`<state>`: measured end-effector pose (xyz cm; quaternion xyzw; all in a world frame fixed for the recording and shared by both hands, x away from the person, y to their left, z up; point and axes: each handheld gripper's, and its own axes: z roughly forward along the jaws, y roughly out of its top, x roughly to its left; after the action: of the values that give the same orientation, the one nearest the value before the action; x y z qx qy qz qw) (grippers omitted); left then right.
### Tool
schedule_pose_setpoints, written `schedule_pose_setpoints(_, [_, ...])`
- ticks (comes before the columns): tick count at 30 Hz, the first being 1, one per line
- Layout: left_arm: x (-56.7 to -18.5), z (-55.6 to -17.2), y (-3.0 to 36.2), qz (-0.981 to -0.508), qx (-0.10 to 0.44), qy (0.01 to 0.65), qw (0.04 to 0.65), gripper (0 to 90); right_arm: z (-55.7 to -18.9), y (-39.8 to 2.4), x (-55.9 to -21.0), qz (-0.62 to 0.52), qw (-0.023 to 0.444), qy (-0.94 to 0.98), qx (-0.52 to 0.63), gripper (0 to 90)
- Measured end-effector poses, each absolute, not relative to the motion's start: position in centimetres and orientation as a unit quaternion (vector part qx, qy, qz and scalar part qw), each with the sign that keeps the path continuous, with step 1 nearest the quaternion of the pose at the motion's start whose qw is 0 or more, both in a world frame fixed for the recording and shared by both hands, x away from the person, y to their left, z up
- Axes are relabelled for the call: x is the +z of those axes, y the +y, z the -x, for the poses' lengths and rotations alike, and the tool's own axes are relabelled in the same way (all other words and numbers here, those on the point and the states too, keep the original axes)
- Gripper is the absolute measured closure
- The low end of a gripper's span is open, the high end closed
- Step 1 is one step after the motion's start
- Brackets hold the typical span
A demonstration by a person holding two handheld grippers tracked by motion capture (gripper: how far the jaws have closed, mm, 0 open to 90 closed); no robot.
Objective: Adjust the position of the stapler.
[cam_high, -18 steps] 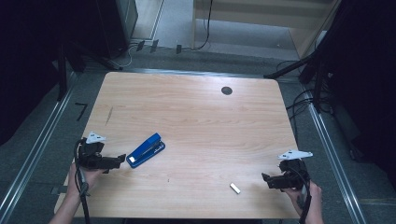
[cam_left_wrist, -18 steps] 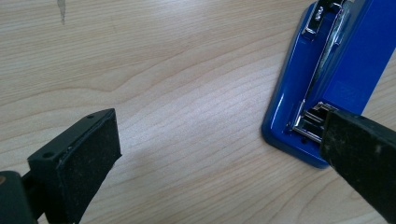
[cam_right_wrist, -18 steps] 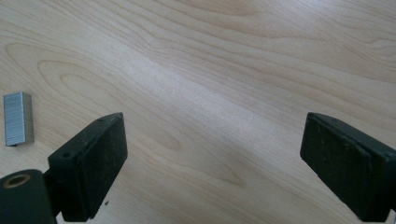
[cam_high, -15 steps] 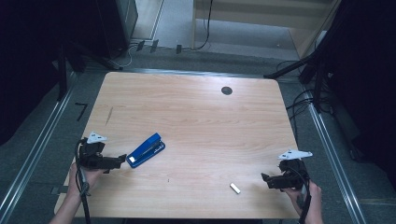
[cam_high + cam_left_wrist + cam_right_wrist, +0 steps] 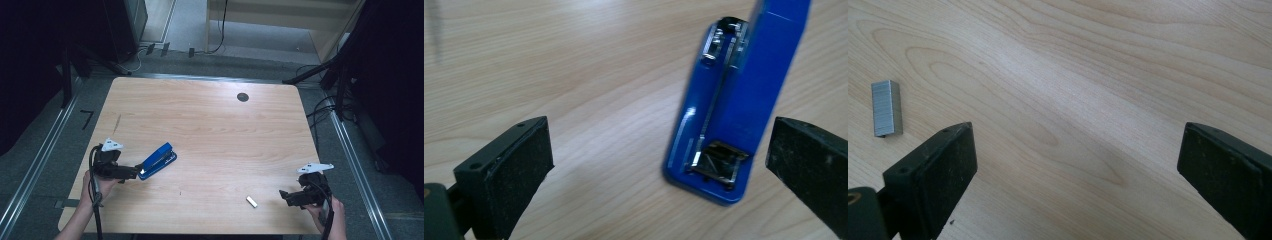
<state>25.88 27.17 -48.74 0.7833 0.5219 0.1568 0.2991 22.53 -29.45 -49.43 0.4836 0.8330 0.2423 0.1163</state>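
Bare tabletop (image 5: 210,130) between blue stapler (image 5: 157,160) and staple strip (image 5: 251,201); both grippers released

I see the stapler (image 5: 158,160) on the table (image 5: 210,130) at my left, the staple strip (image 5: 251,201) near the front right.

A light wooden table (image 5: 210,115) with rounded corners has a small dark hole (image 5: 243,97) near its far edge. Grey floor (image 5: 45,150) surrounds it, with metal rails (image 5: 35,170) on the left and right. Cables (image 5: 320,107) trail on the right. Beyond it stand a dark cabinet (image 5: 122,25) and a pale wooden unit (image 5: 280,20). The room's edges lie in shadow.
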Motion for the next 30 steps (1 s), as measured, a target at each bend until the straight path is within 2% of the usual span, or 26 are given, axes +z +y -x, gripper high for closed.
schedule_pose_setpoints(11, [-49.0, -26.1, 25.4, -0.798, 0.158, 0.497, 0.300, 0.0, -22.5, -28.7, -49.4, -0.474, 0.108, 0.841, 0.237, 2.6])
schedule_pose_setpoints(12, [-49.0, -26.1, 25.3, -0.802, 0.156, 0.493, 0.300, 3.0, -22.5, -28.7, -49.5, -0.474, 0.107, 0.841, 0.236, 2.6])
schedule_pose_setpoints(13, [-49.0, -26.2, 25.2, -0.803, 0.155, 0.491, 0.301, 13.1, -22.6, -28.7, -49.5, -0.475, 0.105, 0.842, 0.234, 2.6])
schedule_pose_setpoints(15, [-49.2, -26.2, 24.8, -0.807, 0.151, 0.486, 0.301, 15.7, -22.6, -28.7, -49.6, -0.474, 0.105, 0.842, 0.235, 2.6])
schedule_pose_setpoints(21, [-49.6, -26.4, 23.4, -0.822, 0.148, 0.460, 0.301, 33.7, -22.7, -28.6, -49.6, -0.472, 0.103, 0.844, 0.233, 3.0])
schedule_pose_setpoints(24, [-49.8, -26.6, 22.8, -0.829, 0.149, 0.448, 0.299, 38.0, -22.7, -28.5, -49.7, -0.471, 0.103, 0.846, 0.229, 3.1])
schedule_pose_setpoints(26, [-49.9, -26.7, 22.5, -0.835, 0.149, 0.439, 0.296, 46.0, -22.8, -28.5, -49.7, -0.472, 0.103, 0.845, 0.229, 3.2])
schedule_pose_setpoints(29, [-50.2, -26.9, 22.2, -0.839, 0.149, 0.434, 0.291, 50.9, -22.8, -28.6, -49.8, -0.472, 0.101, 0.845, 0.229, 3.5])
schedule_pose_setpoints(30, [-50.3, -27.0, 22.2, -0.843, 0.164, 0.431, 0.279, 56.1, -22.8, -28.6, -49.8, -0.472, 0.101, 0.846, 0.227, 3.7])
